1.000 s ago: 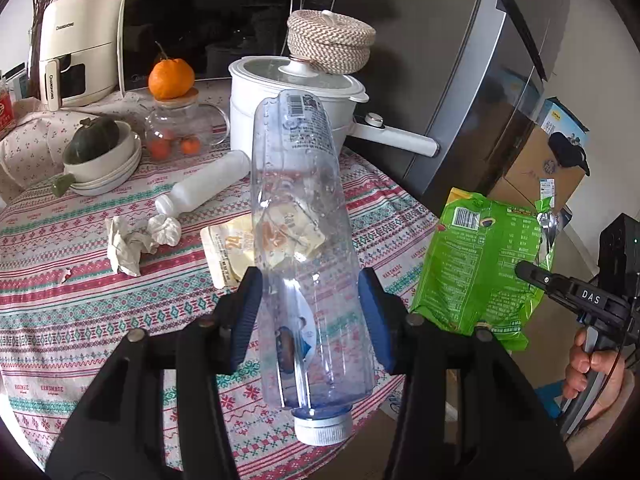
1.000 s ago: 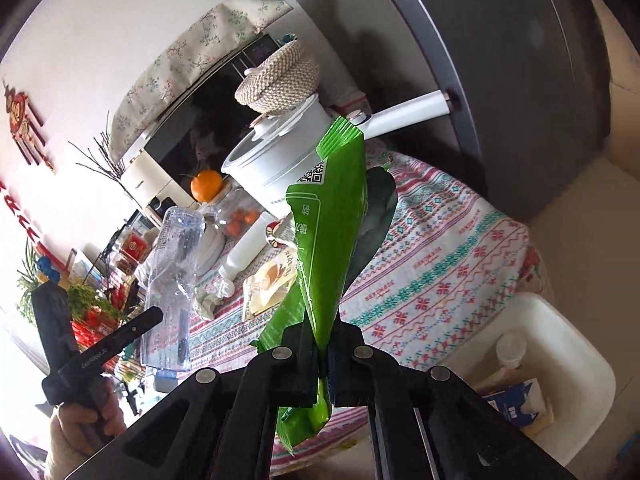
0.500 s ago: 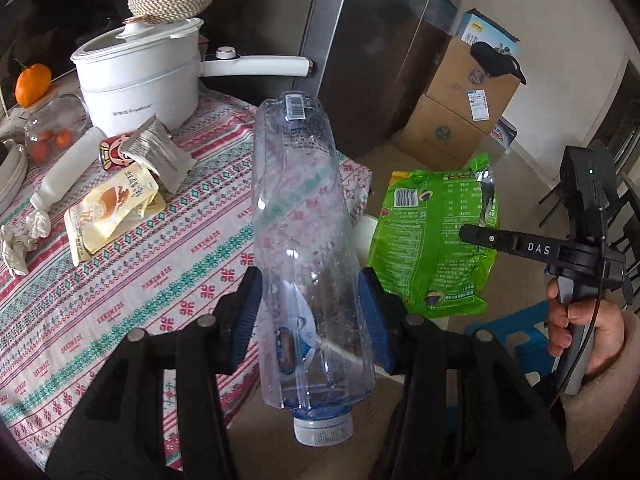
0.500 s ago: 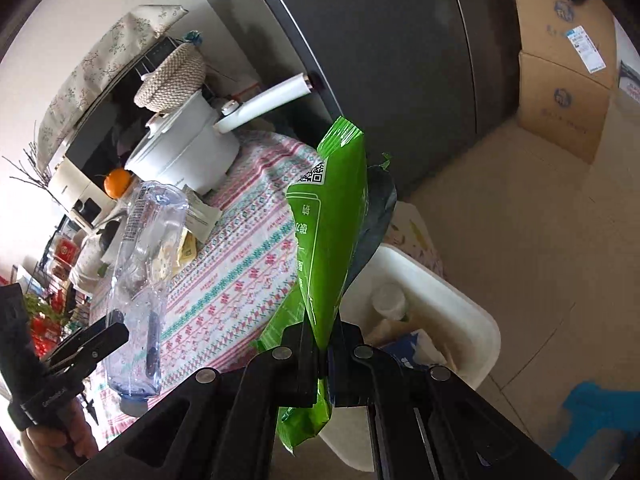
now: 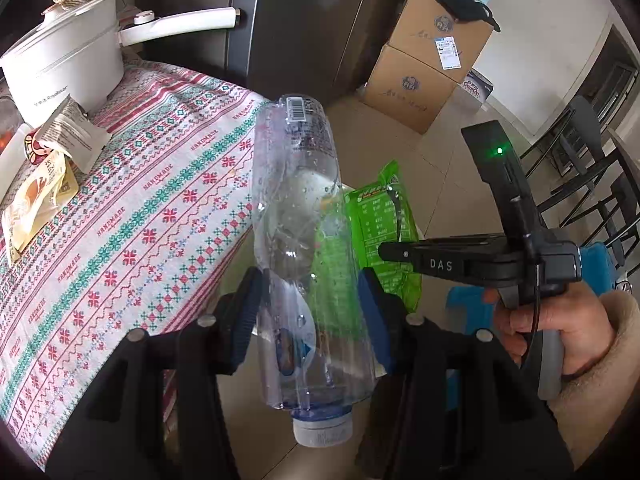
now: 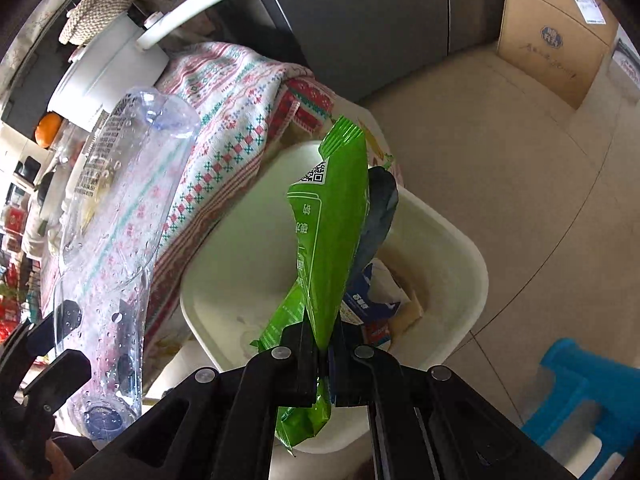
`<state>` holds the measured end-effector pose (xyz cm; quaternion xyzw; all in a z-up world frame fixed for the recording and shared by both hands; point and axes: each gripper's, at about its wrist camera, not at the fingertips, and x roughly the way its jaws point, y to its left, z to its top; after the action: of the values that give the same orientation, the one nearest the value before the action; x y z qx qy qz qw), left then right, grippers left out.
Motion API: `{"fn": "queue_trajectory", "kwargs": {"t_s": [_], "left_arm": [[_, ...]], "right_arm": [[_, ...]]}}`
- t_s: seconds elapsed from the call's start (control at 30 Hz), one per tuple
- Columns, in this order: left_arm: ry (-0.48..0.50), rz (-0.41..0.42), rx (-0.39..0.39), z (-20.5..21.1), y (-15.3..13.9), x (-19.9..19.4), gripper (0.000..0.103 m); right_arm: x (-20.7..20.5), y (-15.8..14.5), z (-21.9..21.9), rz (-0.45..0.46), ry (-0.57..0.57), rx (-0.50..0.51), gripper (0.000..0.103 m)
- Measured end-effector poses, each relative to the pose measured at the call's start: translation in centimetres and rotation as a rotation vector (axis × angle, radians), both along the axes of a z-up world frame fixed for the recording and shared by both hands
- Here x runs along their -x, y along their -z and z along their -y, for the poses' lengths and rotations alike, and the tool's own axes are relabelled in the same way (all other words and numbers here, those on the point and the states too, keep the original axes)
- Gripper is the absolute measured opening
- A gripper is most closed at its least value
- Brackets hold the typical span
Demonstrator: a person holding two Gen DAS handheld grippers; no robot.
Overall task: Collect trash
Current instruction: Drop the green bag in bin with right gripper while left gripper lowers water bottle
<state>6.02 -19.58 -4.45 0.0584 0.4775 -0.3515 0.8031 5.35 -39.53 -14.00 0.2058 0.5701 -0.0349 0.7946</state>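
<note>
Both claws have swung away from the worktop since the earlier frames, and the bin now lies under the right one. The left claw point(image 5: 312, 312) is clamped on the bottle point(image 5: 304, 248), its blue pads point(image 5: 370, 316) pressing either side of the clear body just above the neck. The bottle points cap point(image 5: 322, 432) toward the camera and base away, with drops of water on the inside. It hangs off the worktop edge, over the floor.

The right claw point(image 6: 324, 356) is pinched tight on the green bag point(image 6: 332, 232), which stands up from the jaws with its sealed end on top and its lower end hanging below them. The bag is over the white bin point(image 6: 460, 288), which sits on the floor just beside the worktop. A blue-and-white carton point(image 6: 370, 300) lies inside the bin.

On the worktop's patterned cloth point(image 5: 132, 216) wrappers point(image 5: 48, 168) lie near a white pot point(image 5: 60, 60). Cardboard boxes point(image 5: 424, 56) stand on the floor by a dark fridge point(image 5: 304, 20), and a blue stool point(image 6: 580, 392) is to the right of the bin.
</note>
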Motion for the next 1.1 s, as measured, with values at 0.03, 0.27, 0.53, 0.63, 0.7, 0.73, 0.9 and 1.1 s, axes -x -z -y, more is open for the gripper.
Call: {"fn": "queue_trajectory", "kwargs": {"t_s": [0.03,0.27,0.53,0.63,0.7,0.73,0.9,1.1], "left_arm": [[-0.001,0.010,0.002,0.3,0.2,-0.1,0.051],[-0.017,0.013,0.000,2.9,3.0,-1.3,0.051],[-0.002,0.065,-0.016,5.2,5.0,-1.6,0.051],[0.003,0.066,-0.025,5.9,5.6,-1.6,0.051],[0.008,0.070,-0.037,6.2,5.9,-1.6,0.051],[0.010,0.072,-0.043,6.3,6.0,-1.6,0.051],[0.024,0.077,-0.057,6.7,6.5,-1.7,0.048],[0.013,0.092,-0.092,6.1,6.1,-1.7,0.065]], "right_arm": [[-0.1,0.1,0.0,-0.007,-0.002,-0.010,0.008],[0.9,-1.7,1.8,0.026,0.055,0.025,0.053],[2.7,-3.5,4.7,0.066,0.123,0.011,0.056],[2.9,-3.7,5.3,0.073,0.137,0.016,0.057],[3.0,-3.8,5.6,0.074,0.145,0.020,0.057],[3.0,-3.8,5.6,0.074,0.146,0.019,0.057],[2.8,-3.9,5.5,0.073,0.140,0.036,0.059],[2.8,-4.2,5.5,0.076,0.141,0.049,0.066]]}}
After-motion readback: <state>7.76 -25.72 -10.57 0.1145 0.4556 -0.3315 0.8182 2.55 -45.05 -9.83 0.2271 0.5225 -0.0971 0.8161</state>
